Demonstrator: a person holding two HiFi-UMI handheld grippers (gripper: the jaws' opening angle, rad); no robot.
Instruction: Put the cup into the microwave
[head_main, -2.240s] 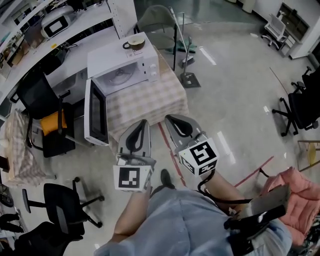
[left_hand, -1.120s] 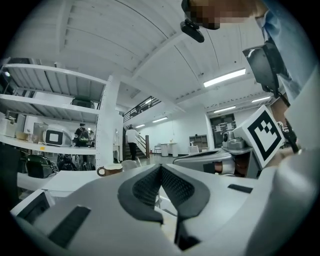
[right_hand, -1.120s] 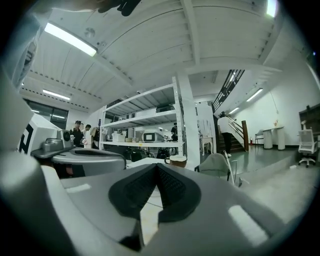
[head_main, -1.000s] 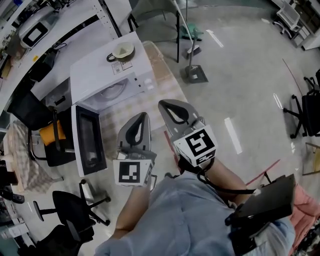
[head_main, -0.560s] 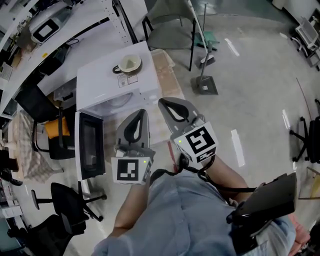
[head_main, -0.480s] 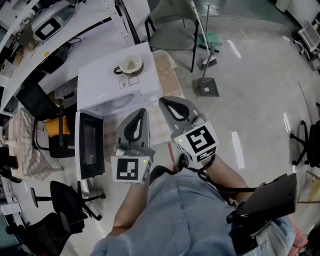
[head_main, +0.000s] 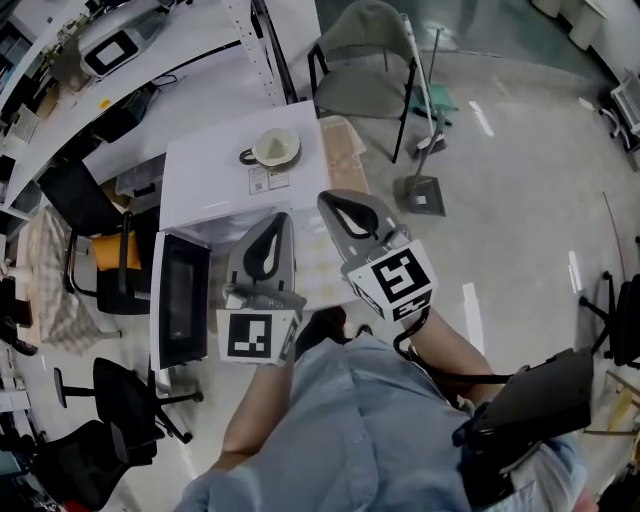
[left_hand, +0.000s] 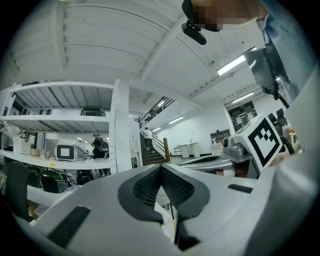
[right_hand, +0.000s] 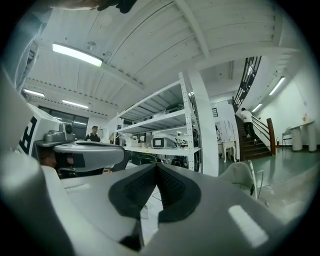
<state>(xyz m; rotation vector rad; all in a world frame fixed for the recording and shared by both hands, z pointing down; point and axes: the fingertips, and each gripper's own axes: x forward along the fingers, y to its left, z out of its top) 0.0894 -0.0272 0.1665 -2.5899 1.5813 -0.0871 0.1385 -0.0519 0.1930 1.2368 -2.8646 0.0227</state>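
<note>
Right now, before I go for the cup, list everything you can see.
Microwave: one, white, on the checked table, door swung open at its left.
Cup: one, pale, on top of the microwave.
Tablecloth: one, beige check, under the microwave.
Chair: one, grey, beyond the table.
Dustpan: one, grey, long handle, on the floor right of the table.
Office chairs: several, black, left of the microwave; one carries an orange cushion.
Shelving: white, far left, a white device on it.
Left gripper: one, grey, jaws shut, empty, in front of the microwave.
Right gripper: one, grey, jaws shut, empty, beside the left.
</note>
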